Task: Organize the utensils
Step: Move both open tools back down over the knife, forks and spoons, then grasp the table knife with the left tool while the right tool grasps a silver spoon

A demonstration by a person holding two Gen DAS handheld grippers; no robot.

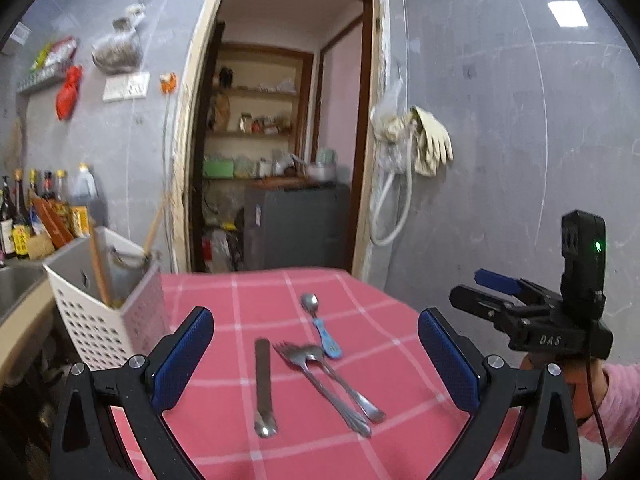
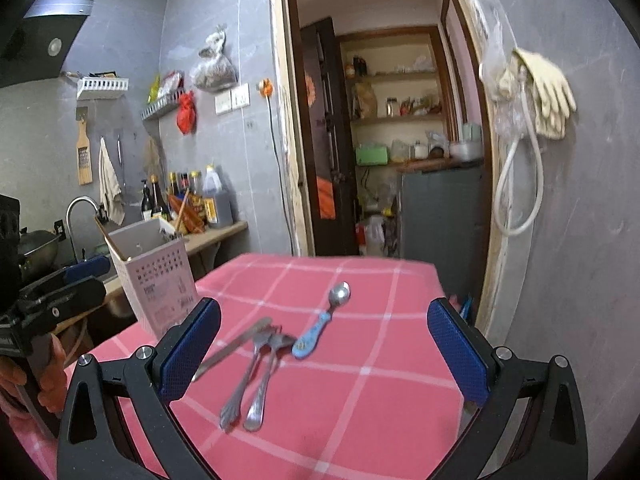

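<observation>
Left wrist view: left hand-held gripper (image 1: 316, 364) gapes wide, empty; right hand-held gripper (image 2: 324, 354) likewise. Knife (image 1: 263, 386), fork (image 1: 320, 388), spoon (image 1: 344, 384), blue-handled spoon (image 1: 322, 326) lie on counter (image 1: 400, 360), near holder (image 1: 108, 304). Risk: fork and spoon touch, a pinch may drag both.

rubber gloves (image 1: 434, 140) | white hose (image 2: 516, 184) | sauce bottles (image 2: 188, 196) | red bag (image 1: 69, 92)

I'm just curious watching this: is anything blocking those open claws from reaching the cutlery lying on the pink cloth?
Nothing visible blocks them. The left gripper and right gripper are both open above the cloth, with bare pink tablecloth before the knife, the two forks and the blue-handled spoon. The white holder stands off to the left.
</observation>
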